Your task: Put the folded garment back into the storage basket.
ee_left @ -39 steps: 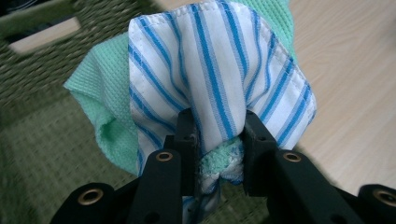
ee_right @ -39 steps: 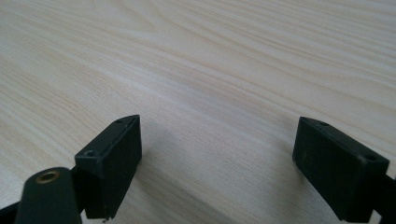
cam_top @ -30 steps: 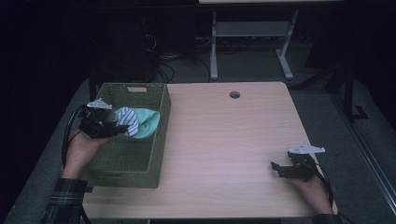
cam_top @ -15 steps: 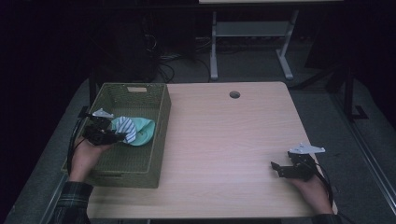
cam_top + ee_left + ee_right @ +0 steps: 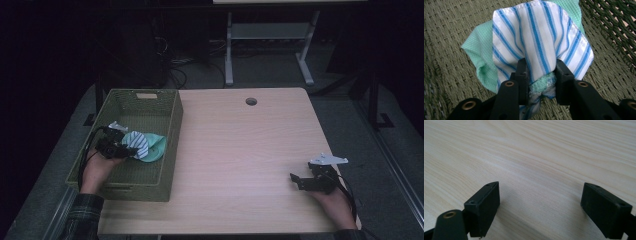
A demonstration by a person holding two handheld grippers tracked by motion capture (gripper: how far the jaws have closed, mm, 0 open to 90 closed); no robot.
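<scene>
Left claw (image 5: 537, 75) clamps bunched striped cloth (image 5: 536, 40) and mint cloth (image 5: 477, 50), low in the basket (image 5: 170, 125) | cloths fan out ahead of it, toward the basket's bench-side wall | right claw (image 5: 540, 205) gapes empty, far across bench (image 5: 240, 150)

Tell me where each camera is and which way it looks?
High view: sits above the person's side, looking forward and down on the table and basket; both hands and forearms show.
Left gripper view: rides the left claw, looking along its jaws at the cloths they pinch.
Right gripper view: rides the right claw, looking along its open jaws at bare table.
Shared: high and left gripper views both show the cloths in the basket.
</scene>
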